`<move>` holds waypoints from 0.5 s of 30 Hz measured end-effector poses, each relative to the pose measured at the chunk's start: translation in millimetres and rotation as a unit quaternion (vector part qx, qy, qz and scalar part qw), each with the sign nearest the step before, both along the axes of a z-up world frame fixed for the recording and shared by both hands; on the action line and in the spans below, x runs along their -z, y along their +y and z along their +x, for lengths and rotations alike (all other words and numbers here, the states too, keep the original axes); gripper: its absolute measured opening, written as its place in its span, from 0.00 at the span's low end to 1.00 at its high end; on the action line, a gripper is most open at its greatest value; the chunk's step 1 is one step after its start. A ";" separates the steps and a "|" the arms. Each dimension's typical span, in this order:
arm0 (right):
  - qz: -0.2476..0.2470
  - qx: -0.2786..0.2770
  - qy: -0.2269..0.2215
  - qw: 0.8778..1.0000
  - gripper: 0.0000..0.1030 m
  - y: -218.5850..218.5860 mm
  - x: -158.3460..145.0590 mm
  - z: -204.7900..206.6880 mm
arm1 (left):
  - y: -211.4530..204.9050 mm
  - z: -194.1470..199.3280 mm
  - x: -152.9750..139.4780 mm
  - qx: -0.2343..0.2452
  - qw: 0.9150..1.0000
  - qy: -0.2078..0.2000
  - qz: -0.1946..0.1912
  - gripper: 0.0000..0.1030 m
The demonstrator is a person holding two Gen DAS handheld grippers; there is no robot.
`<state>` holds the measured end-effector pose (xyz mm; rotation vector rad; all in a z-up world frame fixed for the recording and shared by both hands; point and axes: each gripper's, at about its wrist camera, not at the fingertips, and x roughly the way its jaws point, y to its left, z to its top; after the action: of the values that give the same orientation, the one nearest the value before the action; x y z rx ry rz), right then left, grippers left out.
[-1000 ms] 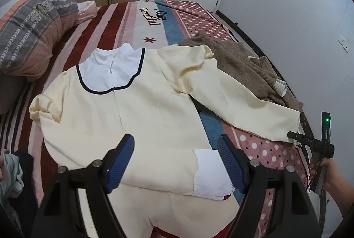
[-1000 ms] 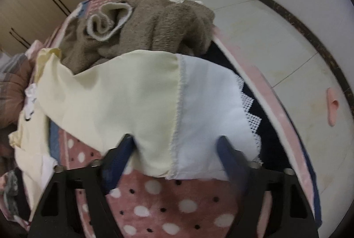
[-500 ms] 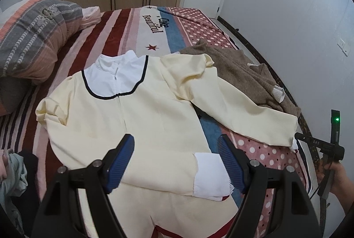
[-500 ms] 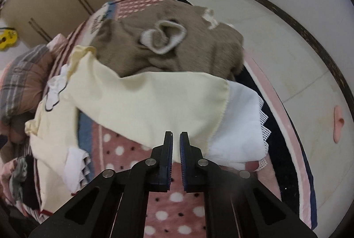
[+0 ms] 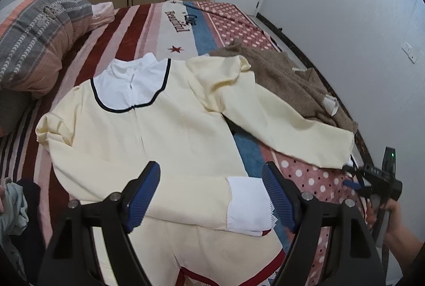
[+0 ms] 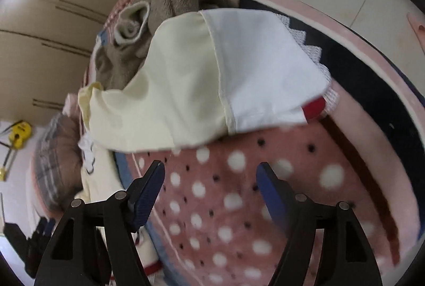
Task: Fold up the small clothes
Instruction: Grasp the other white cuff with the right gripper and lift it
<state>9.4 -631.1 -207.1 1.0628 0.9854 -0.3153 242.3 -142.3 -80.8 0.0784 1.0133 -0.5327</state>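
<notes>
A cream child's dress point(image 5: 170, 132) with a white, navy-edged collar lies face up on the bed. One sleeve is folded across its waist, white cuff point(image 5: 247, 203) to the right. The other sleeve point(image 5: 287, 126) stretches right, over a brown sweater. My left gripper point(image 5: 211, 193) is open and empty, above the folded sleeve. My right gripper point(image 6: 208, 187) is open and empty, just short of the stretched sleeve's white cuff point(image 6: 263, 68). It also shows in the left wrist view point(image 5: 353, 179).
A brown knitted sweater point(image 5: 287, 79) lies at the bed's right edge, partly under the sleeve. A striped pillow point(image 5: 34, 39) sits at the left. Other clothes point(image 5: 13, 209) lie at the lower left. The bed edge point(image 6: 377, 73) and floor are beyond the cuff.
My right gripper closed half a second ago and is open again now, tilted and close to the sleeve cuff. My left gripper stayed open with a slight shift in view.
</notes>
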 end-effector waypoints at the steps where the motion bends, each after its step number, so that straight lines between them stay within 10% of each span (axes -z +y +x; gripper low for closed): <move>1: -0.005 0.008 -0.006 1.000 0.66 -3.3 3.0 4.6 | -1.0 0.7 1.6 0.000 1.000 0.001 0.001 0.73; 4: -0.011 0.030 -0.026 0.999 0.66 -11.5 5.1 12.3 | -3.0 1.1 3.6 0.001 1.000 0.001 0.004 0.73; 15: -0.103 0.052 -0.028 0.993 0.09 -13.3 -31.1 16.9 | -10.6 3.8 5.5 -0.001 1.000 0.002 0.001 0.74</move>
<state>26.3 -644.4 -176.0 0.9314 0.8310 -0.4600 246.1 -153.0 -86.4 0.0777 1.0185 -0.5292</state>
